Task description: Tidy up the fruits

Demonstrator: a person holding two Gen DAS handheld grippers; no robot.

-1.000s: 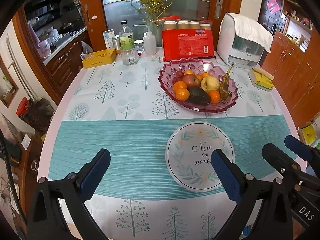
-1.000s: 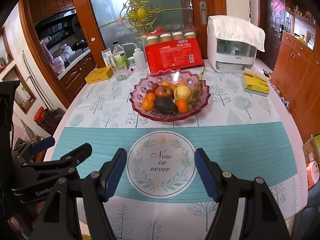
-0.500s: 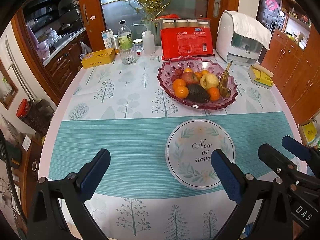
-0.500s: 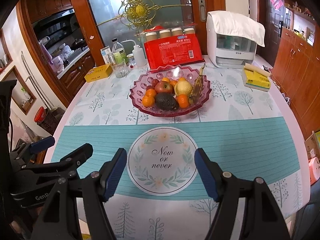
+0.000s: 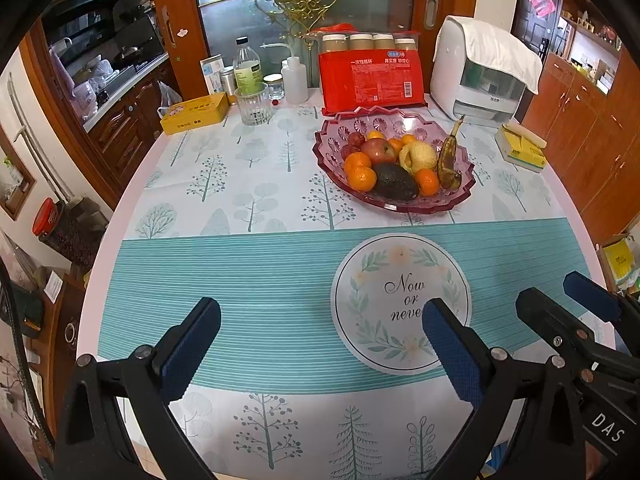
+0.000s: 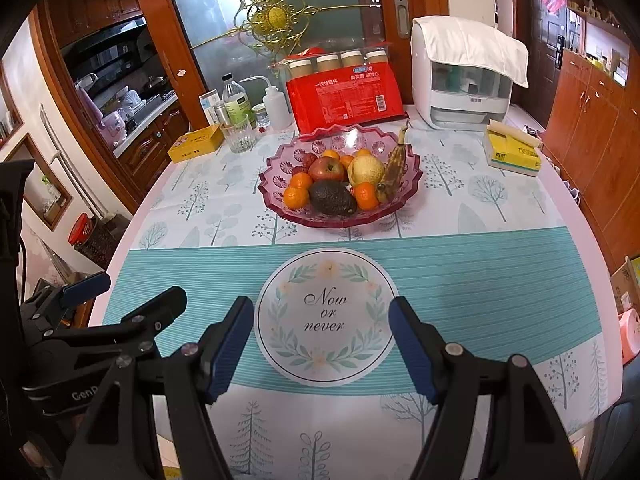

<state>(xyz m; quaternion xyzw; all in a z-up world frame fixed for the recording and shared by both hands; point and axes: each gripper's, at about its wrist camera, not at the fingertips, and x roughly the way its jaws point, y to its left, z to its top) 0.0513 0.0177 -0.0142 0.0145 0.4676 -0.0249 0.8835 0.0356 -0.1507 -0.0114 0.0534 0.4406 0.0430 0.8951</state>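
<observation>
While both hand-held grippers hang over the near edge of the table, the fruit all lies in one bowl farther back.

Left wrist view:
- Bowl: one pink glass bowl on the table, beyond the round "Now or never" print.
- Fruit in bowl: one red apple, one dark avocado, one yellow pear, one browned banana, at least four oranges; small red fruits behind, number unclear.
- Left hand-held gripper: jaws wide apart, nothing between them; bowl well ahead and to its right.

Right wrist view:
- Bowl: straight ahead, past the round print.
- Fruit: same one apple, avocado, pear, banana.
- Right hand-held gripper: jaws apart and empty, over the print, well short of the bowl.
- Other gripper: at left, beside it.
</observation>
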